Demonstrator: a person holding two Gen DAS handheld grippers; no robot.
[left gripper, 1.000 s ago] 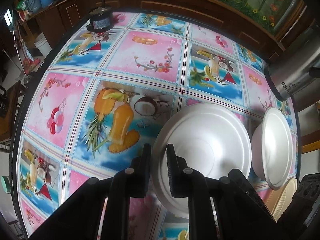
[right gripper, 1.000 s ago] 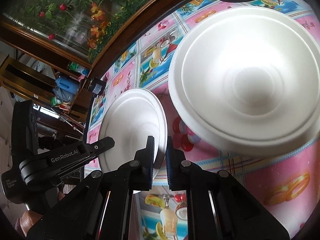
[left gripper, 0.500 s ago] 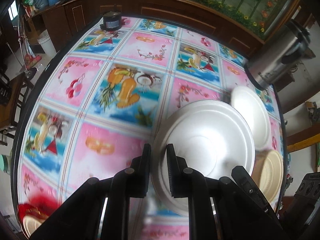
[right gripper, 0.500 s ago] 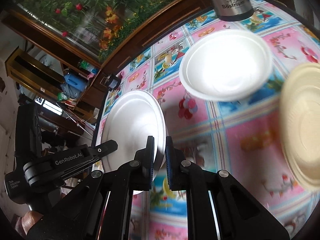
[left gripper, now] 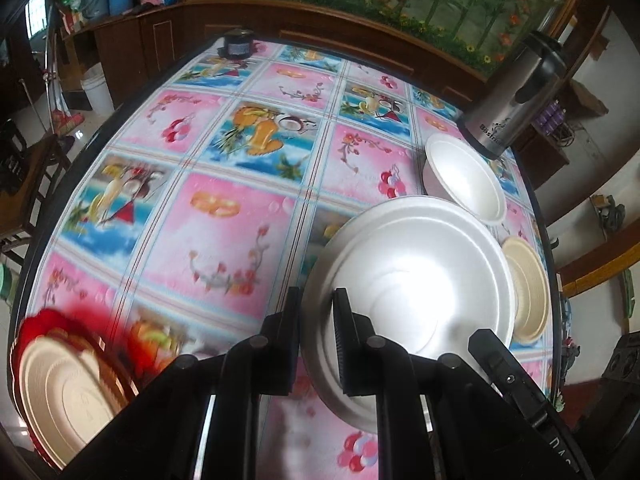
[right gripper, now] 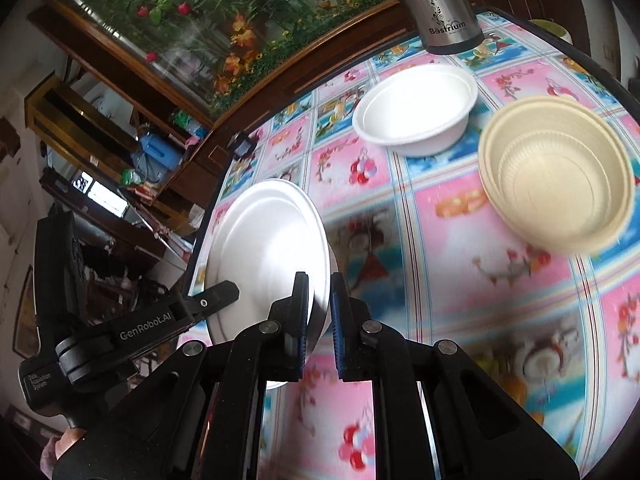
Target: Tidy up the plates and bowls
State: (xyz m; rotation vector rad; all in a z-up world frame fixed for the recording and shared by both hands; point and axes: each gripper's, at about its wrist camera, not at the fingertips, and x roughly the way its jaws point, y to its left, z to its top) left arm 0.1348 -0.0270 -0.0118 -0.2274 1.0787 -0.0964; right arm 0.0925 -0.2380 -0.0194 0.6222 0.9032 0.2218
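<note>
A round counter [left gripper: 224,216] fills both views, covered in a pink and blue fruit-print cloth. A steel flask [left gripper: 516,100] stands at its far right edge.

Above the counter, held in the air near its right side, is a white plate [left gripper: 416,280]. It looks like thin foam: very light, stiff enough to keep its shape, but easy to dent or crack if squeezed hard, and likely to flutter if swung fast. The rim is the natural place to hold it, and both tongs have it there.

A white bowl [right gripper: 416,108] sits on the counter just in front of the flask. A tan bowl [right gripper: 556,176] sits beside it, nearer the right edge. At the near left edge a tan plate [left gripper: 60,396] lies on a red plate [left gripper: 38,320], blurred.

The left tongs [left gripper: 316,340] are clenched on the white plate's near rim, one finger on each face, with the plate tilted up. The right tongs [right gripper: 319,320] grip the rim from the other side, and the plate stands almost on edge in that view. The left tool's black body shows at the lower left of the right view, so the two hands sit close together.
</note>
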